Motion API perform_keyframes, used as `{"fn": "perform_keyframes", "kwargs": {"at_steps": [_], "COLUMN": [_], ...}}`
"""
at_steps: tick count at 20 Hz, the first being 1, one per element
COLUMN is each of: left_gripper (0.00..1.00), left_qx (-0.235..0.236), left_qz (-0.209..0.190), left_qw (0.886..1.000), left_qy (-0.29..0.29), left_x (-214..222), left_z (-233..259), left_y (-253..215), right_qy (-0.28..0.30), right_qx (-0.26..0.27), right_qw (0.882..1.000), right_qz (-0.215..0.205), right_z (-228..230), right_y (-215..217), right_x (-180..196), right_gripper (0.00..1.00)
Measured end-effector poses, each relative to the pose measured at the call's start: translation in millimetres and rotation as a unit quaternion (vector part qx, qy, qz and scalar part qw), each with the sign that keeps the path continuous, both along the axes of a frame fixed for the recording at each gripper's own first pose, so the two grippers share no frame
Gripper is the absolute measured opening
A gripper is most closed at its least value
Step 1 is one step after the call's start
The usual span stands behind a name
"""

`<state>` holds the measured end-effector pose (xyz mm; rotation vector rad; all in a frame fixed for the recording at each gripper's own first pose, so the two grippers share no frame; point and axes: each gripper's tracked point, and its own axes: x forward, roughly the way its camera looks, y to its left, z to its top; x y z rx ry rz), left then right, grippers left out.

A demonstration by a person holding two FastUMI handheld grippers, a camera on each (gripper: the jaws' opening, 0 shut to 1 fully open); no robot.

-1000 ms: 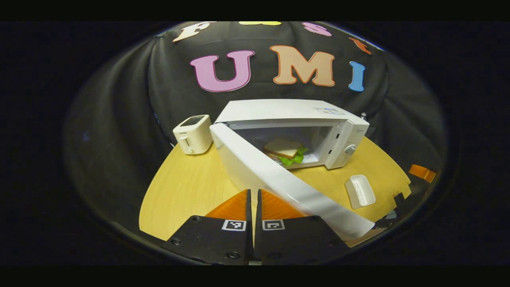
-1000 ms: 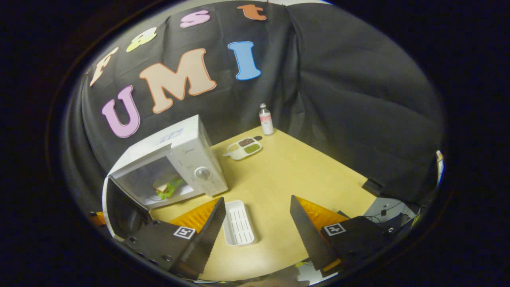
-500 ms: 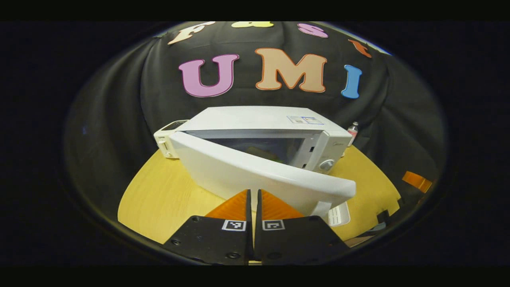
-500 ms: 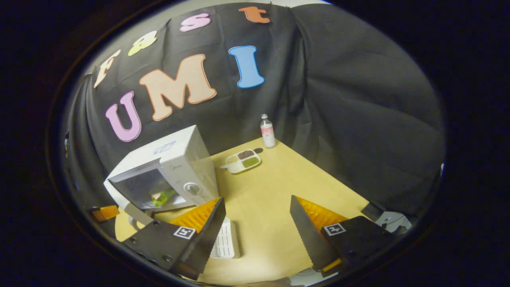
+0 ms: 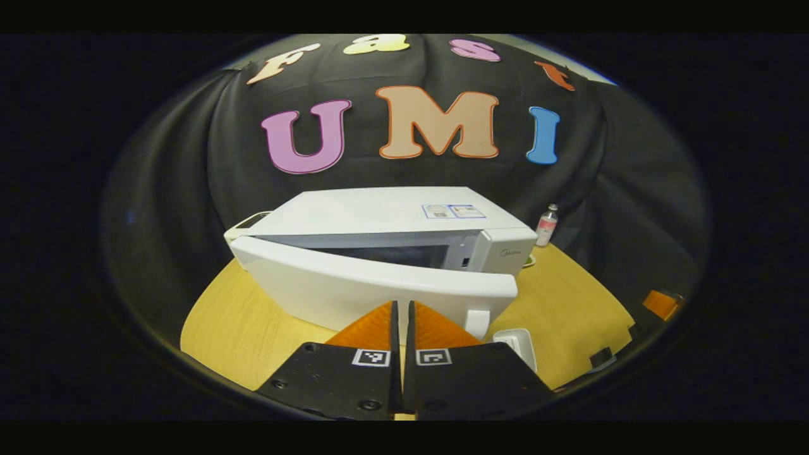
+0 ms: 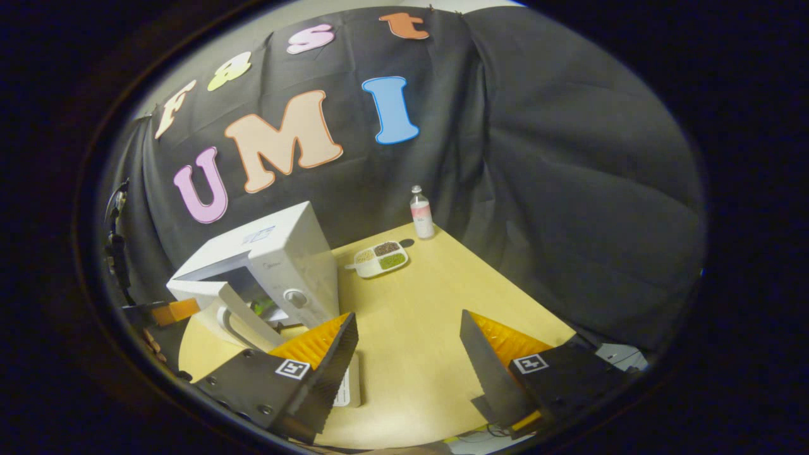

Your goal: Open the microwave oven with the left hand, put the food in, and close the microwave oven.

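on the bench [image 5: 265, 316], the microwave [image 5: 385, 221] door [image 5: 373, 287] hangs nearly closed, food [image 6: 262, 305] inside. your left tool [image 5: 402, 309] is pressed together against the door; your right tool [image 6: 407, 341] is spread.

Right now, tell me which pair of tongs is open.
The right tongs: their fingers stand wide apart over the table. The left tongs are shut, fingers together at the microwave door.

Table [image 6: 442, 316] with microwave [image 5: 379, 221], bottle [image 6: 421, 215]
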<state>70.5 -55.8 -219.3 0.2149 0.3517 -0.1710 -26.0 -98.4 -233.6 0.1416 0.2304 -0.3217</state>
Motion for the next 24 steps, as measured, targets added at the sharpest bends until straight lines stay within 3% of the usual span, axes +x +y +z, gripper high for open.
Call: {"fn": "perform_keyframes", "kwargs": {"at_steps": [8,16,17,18,19,24], "left_gripper": [0.01,0.00,0.00,0.01,0.01,0.01], "left_qx": [-0.011,-0.027,-0.030,-0.030,-0.029,-0.038], "left_qz": [-0.025,-0.019,-0.015,-0.013,-0.011,-0.009], "left_qw": [1.000,0.999,0.999,0.999,0.999,0.999], "left_qy": [-0.003,0.000,-0.002,-0.007,-0.011,-0.018], "left_x": [19.1,57.4,61.5,66.4,69.1,70.5], "left_z": [-2.4,-10.3,-8.6,-7.5,-5.8,-6.1], "left_y": [-22.4,-34.3,-34.5,-36.1,-37.3,-42.5], "right_qy": [-0.004,-0.008,-0.010,-0.012,-0.014,-0.023], "right_qx": [-0.004,-0.020,-0.023,-0.026,-0.027,-0.019], "right_qw": [1.000,1.000,0.999,0.999,0.999,1.000], "right_qz": [0.010,0.020,0.020,0.019,0.016,0.003], "right_z": [1.8,8.3,9.7,11.7,13.1,14.1], "right_y": [-0.1,5.4,5.2,4.5,2.3,-3.1], "right_x": [-3.2,2.5,2.7,2.4,2.4,10.6], "right_gripper": [0.92,0.92,1.00,1.00,0.92,0.92]}}
